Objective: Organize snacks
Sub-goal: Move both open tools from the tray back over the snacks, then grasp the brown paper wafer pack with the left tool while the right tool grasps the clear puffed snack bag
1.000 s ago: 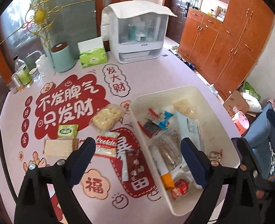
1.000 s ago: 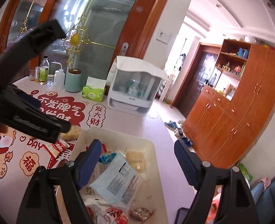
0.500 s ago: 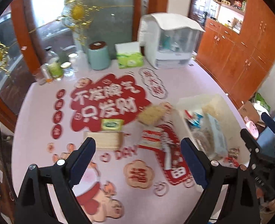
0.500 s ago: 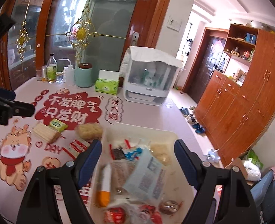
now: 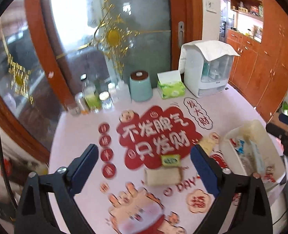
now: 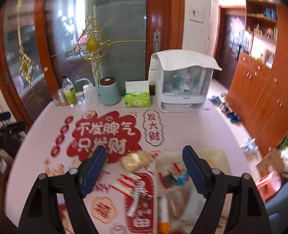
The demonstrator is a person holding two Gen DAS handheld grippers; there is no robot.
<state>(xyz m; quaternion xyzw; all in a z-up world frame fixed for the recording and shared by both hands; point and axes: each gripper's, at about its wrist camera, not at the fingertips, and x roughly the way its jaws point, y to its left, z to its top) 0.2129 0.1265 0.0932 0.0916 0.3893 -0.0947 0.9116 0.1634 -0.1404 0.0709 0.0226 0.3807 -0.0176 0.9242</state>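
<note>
The tablecloth point(image 6: 183, 128) reads "不发脾气 只发财", "发大财", "福" and "DAY".

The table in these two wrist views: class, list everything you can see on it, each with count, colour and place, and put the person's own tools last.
Table: one, pink with red printed characters.
Bin: one, cream, on the table's right side, holding mixed snack packets.
Small packet: one, green and yellow, on the red print.
Wafer pack: one, pale tan, just in front of the small packet.
Cracker pack: one, pale yellow, left of the bin.
Cookie pack: one, red and white, in front of the cracker pack.
Canister: one, mint with brown lid, at the back.
Tissue box: one, green, right of the canister.
Cabinet: one, white, back right, cloth on top.
Bottles: several, clear, back left.
Left gripper: jaws opening, nothing between them.
Right gripper: open, empty.
</note>
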